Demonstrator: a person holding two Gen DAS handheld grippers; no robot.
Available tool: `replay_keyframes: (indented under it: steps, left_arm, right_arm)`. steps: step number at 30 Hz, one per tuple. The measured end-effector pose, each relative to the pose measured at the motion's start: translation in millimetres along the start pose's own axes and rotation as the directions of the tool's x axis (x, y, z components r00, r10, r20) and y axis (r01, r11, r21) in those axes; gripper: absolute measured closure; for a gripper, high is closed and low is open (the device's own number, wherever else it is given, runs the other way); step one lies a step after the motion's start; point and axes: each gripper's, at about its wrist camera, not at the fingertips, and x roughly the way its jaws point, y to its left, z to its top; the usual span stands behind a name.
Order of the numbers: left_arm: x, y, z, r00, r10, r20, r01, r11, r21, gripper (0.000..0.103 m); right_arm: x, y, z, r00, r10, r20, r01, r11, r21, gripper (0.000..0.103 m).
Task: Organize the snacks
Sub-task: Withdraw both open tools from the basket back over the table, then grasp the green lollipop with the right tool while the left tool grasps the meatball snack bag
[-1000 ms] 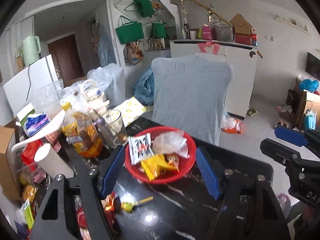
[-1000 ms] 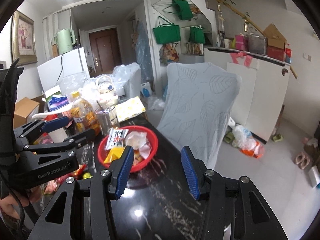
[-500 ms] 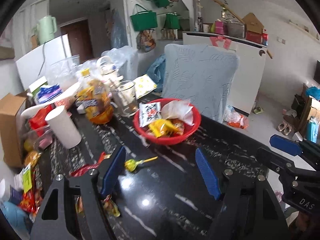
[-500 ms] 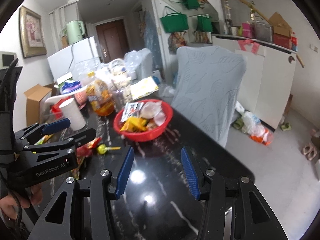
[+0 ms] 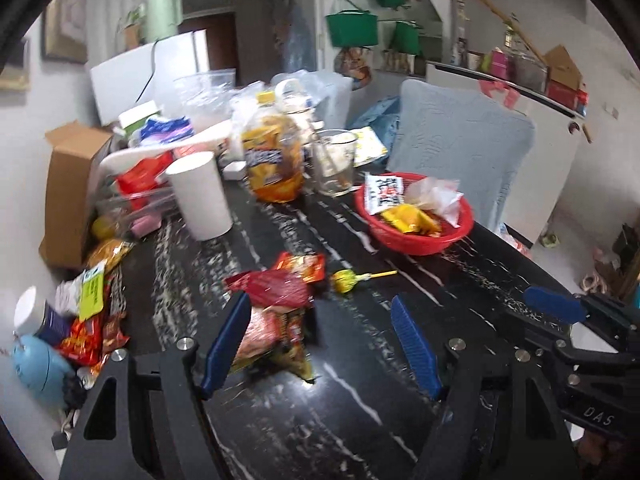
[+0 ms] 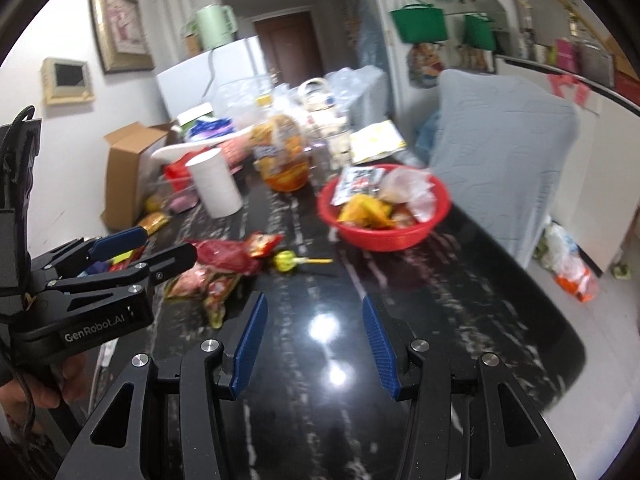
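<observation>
A red basket with several snack packets stands on the black marble table, in front of the covered chair. Red snack packets and a yellow lollipop lie loose on the table. My left gripper is open and empty, above the table just short of the red packets. It shows at the left of the right wrist view. My right gripper is open and empty over bare table; it shows at the right edge of the left wrist view.
A white paper cup, an orange snack bag and a glass mug stand behind the loose snacks. A cardboard box, more packets and a jar crowd the left edge. A covered chair stands at the far side.
Both grippers have pulled back from the basket and swung left. The loose red packets and lollipop now lie close in front of the left gripper. Both stay open.
</observation>
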Motion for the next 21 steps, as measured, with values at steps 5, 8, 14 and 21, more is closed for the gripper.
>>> replay_keyframes:
  steps: [5,8,14,21]
  left_arm:
    - [2,22,1,0.999,0.041,-0.005,-0.042,0.998,-0.036,0.031]
    - [6,33,2,0.998,0.057,-0.009,-0.058,0.997,-0.041,0.031]
    - [15,53,-1,0.998,0.064,-0.012,-0.064,0.996,-0.069,0.031]
    - [35,69,-9,0.999,0.018,-0.046,-0.024,0.992,-0.126,0.031]
  right_arm:
    - [23,19,5,0.997,0.063,-0.036,-0.064,0.997,-0.036,0.054]
    - [37,29,10,0.994,0.091,-0.060,-0.095,0.994,-0.055,0.054]
    - [63,40,18,0.988,0.122,-0.098,-0.130,0.989,-0.076,0.054]
    - [97,47,22,0.978,0.144,-0.150,-0.158,0.984,-0.088,0.054]
